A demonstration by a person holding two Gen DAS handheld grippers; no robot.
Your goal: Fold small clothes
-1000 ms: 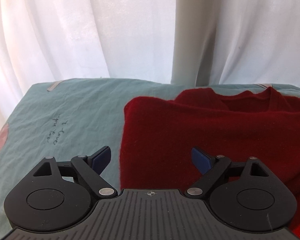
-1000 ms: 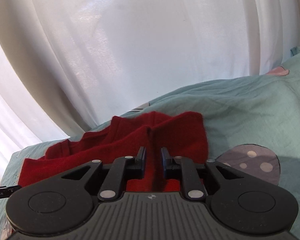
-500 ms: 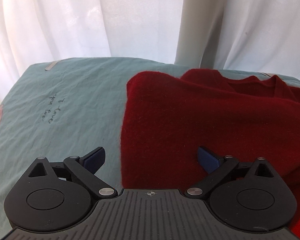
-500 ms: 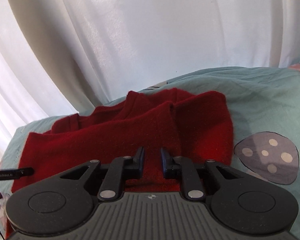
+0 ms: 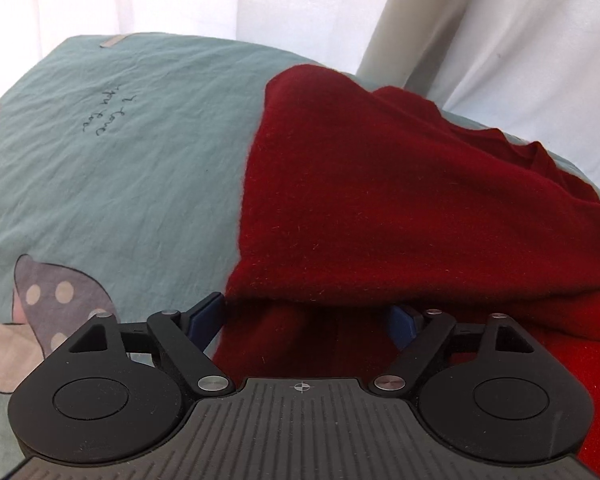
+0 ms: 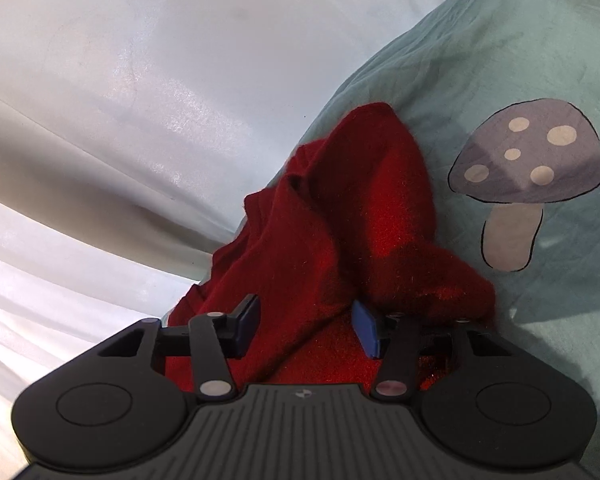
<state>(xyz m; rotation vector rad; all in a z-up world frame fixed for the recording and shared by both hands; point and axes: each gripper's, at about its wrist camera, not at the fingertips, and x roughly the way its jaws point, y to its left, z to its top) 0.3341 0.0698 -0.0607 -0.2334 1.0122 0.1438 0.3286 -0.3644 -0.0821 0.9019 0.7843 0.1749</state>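
- While our left gripper (image 5: 306, 316) tilts steeply down, its jaws – just narrowing – stand wide, released, over the red sweater's (image 5: 400, 200) edge.
- Our right gripper (image 6: 306, 326), jaws just widening, stands released; the sweater lies between them on the teal sheet (image 5: 120, 160).

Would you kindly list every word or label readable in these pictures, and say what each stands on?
"I love you too", it seems: small dark handwriting printed on the green sheet, seen sideways, so the last words are uncertain.
Grey tag at the sheet's far edge: no lettering readable.
Nothing readable elsewhere.
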